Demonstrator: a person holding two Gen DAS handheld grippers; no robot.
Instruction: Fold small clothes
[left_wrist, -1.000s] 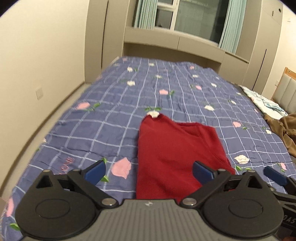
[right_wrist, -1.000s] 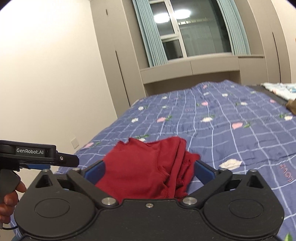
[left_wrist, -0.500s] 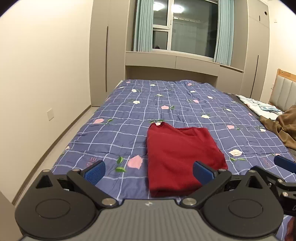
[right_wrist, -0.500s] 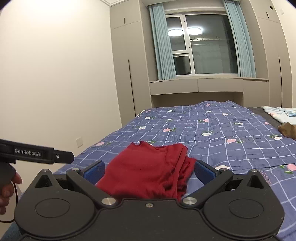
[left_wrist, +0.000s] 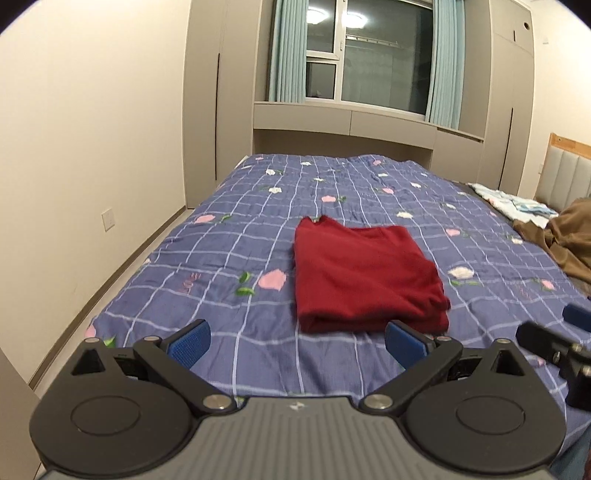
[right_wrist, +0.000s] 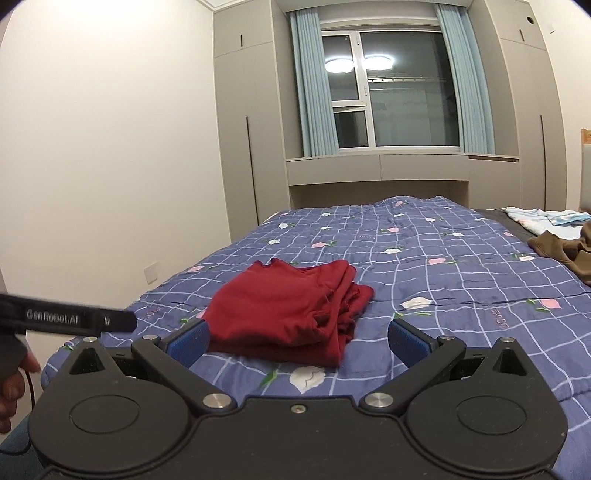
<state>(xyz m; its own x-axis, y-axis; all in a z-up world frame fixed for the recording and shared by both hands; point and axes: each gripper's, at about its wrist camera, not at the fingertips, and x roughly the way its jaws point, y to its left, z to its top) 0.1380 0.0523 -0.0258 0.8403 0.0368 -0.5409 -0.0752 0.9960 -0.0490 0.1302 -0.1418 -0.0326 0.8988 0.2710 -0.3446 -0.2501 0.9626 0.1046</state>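
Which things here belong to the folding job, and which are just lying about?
Part of the job:
- red garment, folded on the bed
- left claw, open, holding nothing
- right claw, open, holding nothing

Just lying about:
- brown garment, crumpled at the bed's right edge; possibly next, cannot tell
- light blue-and-white cloth beyond it
- blue checked floral quilt

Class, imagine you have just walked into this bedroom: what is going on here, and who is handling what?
A person holds a two-finger gripper in each hand over a bed with a blue checked floral quilt. A red garment lies folded in a neat rectangle on the quilt. The left gripper and the right gripper are both open and empty, just short of the garment's near edge, touching nothing. A brown garment and a pale cloth lie unfolded by the headboard.
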